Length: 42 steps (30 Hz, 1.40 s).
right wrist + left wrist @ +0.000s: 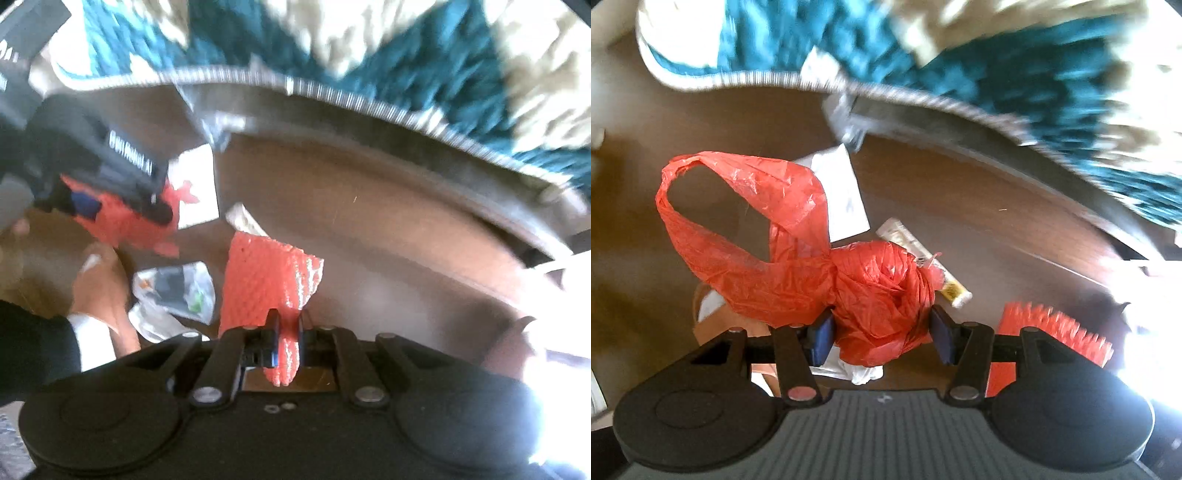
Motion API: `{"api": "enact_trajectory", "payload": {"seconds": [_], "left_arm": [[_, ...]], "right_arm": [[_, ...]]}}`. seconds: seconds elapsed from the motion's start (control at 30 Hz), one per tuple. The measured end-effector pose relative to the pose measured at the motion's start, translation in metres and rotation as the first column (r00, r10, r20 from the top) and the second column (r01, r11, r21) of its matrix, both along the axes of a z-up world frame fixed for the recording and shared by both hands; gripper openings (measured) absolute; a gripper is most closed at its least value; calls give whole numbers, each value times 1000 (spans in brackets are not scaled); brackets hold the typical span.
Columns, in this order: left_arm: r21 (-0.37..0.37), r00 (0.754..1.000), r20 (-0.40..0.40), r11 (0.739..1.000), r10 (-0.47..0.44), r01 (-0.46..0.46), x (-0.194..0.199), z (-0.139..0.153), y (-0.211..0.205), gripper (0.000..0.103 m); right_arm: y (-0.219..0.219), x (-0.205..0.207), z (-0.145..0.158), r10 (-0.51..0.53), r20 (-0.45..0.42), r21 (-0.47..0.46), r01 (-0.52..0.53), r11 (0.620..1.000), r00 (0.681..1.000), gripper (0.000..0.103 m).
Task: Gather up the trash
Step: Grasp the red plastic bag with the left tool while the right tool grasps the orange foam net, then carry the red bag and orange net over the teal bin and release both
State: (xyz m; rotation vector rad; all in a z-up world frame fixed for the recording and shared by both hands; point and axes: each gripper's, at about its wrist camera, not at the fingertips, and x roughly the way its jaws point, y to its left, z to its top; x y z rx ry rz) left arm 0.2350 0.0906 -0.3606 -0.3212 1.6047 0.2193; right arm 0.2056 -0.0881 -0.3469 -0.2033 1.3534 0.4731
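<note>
Pinching a red plastic bag point(879, 291): left gripper point(882, 332), in its own view, blue pads pressed into the bag's knotted bunch from both sides, low in the centre of the frame. Looping out to the upper left of the bunch, one bag handle, hanging free above the brown wooden surface point(960, 206). Partly hidden behind the handle, just right of it, a white paper point(842, 195) flat on the wood. Further right, slanting down past the bunch, a pale wrapper tube point(923, 258) with a yellow end. At the lower right, the orange foam net point(1056, 328), spiky edge up, beside the gripper's right finger. Across the whole top, blurred, a teal and cream rug point(997, 66) with a ribbed border.

Showing in the right wrist view, upper left: the left gripper point(123, 210) again, dark and blurred, clamped on the red bag point(122, 225). Lower left, part of a person point(103, 288): bare skin, a white cuff, dark cloth; hand or foot unclear. Just right of that, a crumpled clear wrapper point(173, 291) on the wood. In the centre, the orange foam net point(266, 280) standing up from the right gripper point(287, 332), pads squeezed nearly together on its lower edge, a tongue of net poking out below them. To the right, bare wood point(369, 221), then glare at the frame edge. Along the top, the same rug point(369, 44), blurred.
</note>
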Motion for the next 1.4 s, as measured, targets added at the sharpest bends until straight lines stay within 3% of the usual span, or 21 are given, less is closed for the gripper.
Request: {"api": "enact_trajectory", "payload": {"seconds": [0.13,0.3,0.73,0.87,1.23,1.4], "left_arm": [[-5,992,115,999,-53,54,-17,58,-10,53],[4,960,258,993,-111,114,-38,127,-21,53],[-7,840,514,978,-176,209,-67,271,-52,53],[6,780,595,971,-195,239,-71,318,-60,53],[124,589,768,961,-250,246,-42,449,-74,53],[186,533,798,957,-280,225,-15,488,-78,53]], "right_arm": [[-17,-13,54,-51,78,53,47,997,996,8],[-32,-37,119,-86,189,101,68,993,978,8],[-72,-84,256,-169,429,174,102,979,887,8],[-81,-88,296,-183,500,188,100,977,846,8],[-82,-70,404,-205,693,209,80,975,691,8],[-78,-48,436,-216,735,210,87,974,642,8]]}}
